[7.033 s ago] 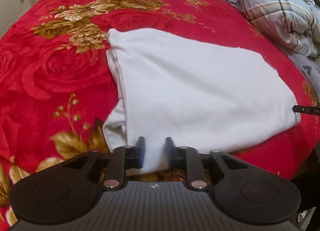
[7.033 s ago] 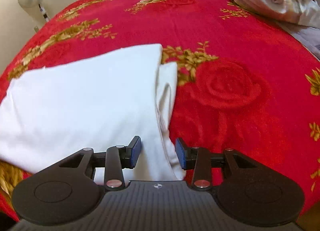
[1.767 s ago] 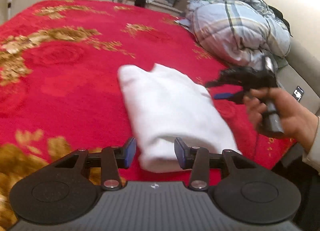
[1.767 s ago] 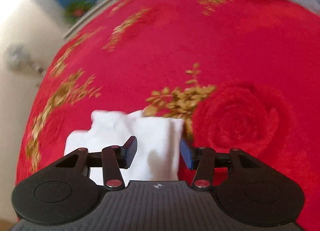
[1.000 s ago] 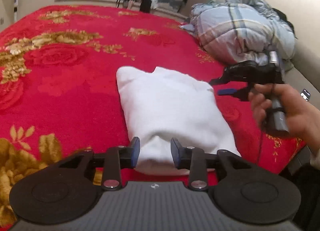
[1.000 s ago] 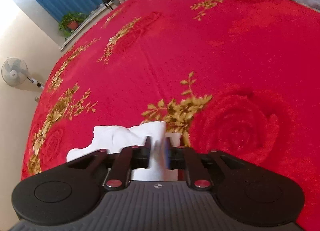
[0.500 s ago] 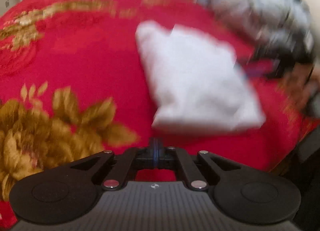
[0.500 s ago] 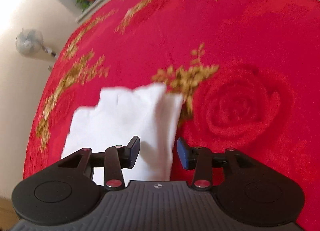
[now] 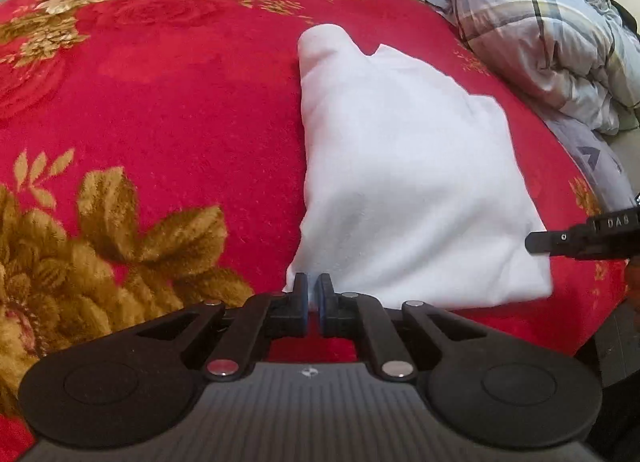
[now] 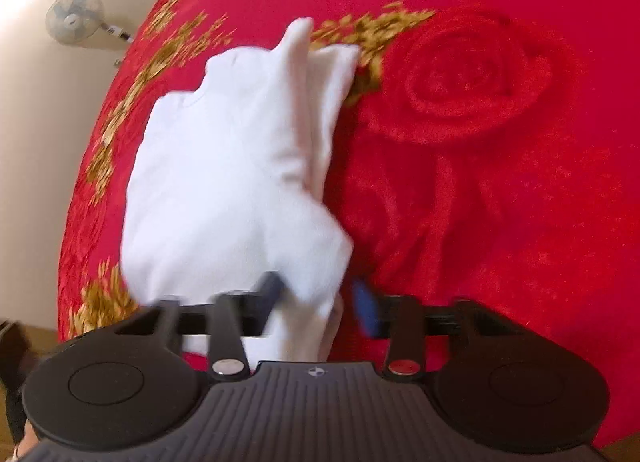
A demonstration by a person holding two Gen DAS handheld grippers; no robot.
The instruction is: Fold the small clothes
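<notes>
A folded white garment [image 9: 408, 178] lies on the red flowered bedspread [image 9: 160, 102]. My left gripper [image 9: 313, 304] is shut at the garment's near left corner; a sliver of white shows between its blue pads, so it may pinch the edge. In the right wrist view the garment [image 10: 224, 166] lies folded in layers, and my right gripper [image 10: 320, 302] is open with the near corner of the cloth between its fingers. The right gripper also shows at the right edge of the left wrist view [image 9: 584, 238].
A plaid blue-grey quilt [image 9: 552, 34] is piled at the bed's far right. A standing fan [image 10: 76, 18] is by the wall on the left. The bed's near edge runs just under both grippers.
My left gripper stayed shut and moved to the garment's near left corner. My right gripper moved in closer, so the near corner now sits between its open fingers.
</notes>
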